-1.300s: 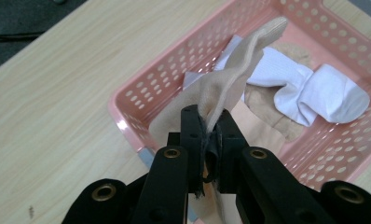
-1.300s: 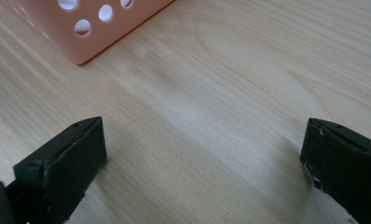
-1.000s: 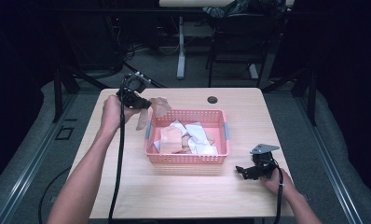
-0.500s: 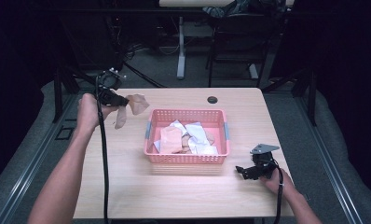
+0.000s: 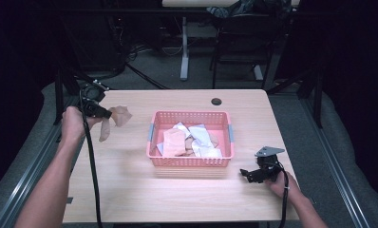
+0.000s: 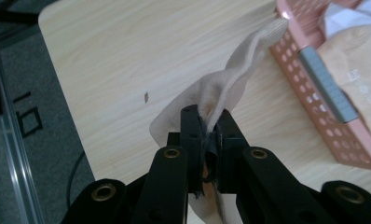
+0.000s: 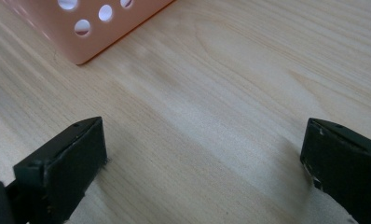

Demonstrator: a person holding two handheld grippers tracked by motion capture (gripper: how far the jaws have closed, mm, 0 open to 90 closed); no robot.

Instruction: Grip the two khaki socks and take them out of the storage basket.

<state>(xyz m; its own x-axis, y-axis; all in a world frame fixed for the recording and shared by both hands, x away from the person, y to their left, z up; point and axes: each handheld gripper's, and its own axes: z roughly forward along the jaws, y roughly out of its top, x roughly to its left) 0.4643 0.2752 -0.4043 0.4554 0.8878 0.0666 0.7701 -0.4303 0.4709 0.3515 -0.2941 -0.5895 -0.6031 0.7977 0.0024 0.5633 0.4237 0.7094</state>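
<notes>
Tabletop (image 5: 130, 190) w/ pink basket (image 5: 190, 160) mid. Tan cloth (image 5: 116, 118) hangs left of basket, pinched in left gripper (image 6: 207, 140) jaws by a thin bunch, prob. edge only: could slip out. Right gripper (image 7: 202, 163) jaws spread, resting empty.

Both forearms are bare, with no sleeves showing. The left gripper (image 5: 103, 113) is black, with a black cable trailing along the forearm. Its black fingers (image 6: 191, 135) ride on flat linkage bars pinned with brass-coloured rivets. The right gripper (image 5: 246, 174) is black too, topped by a grey three-cornered plate, with a thin black cable; its blocky fingers (image 7: 67, 158) have worn edges.
</notes>
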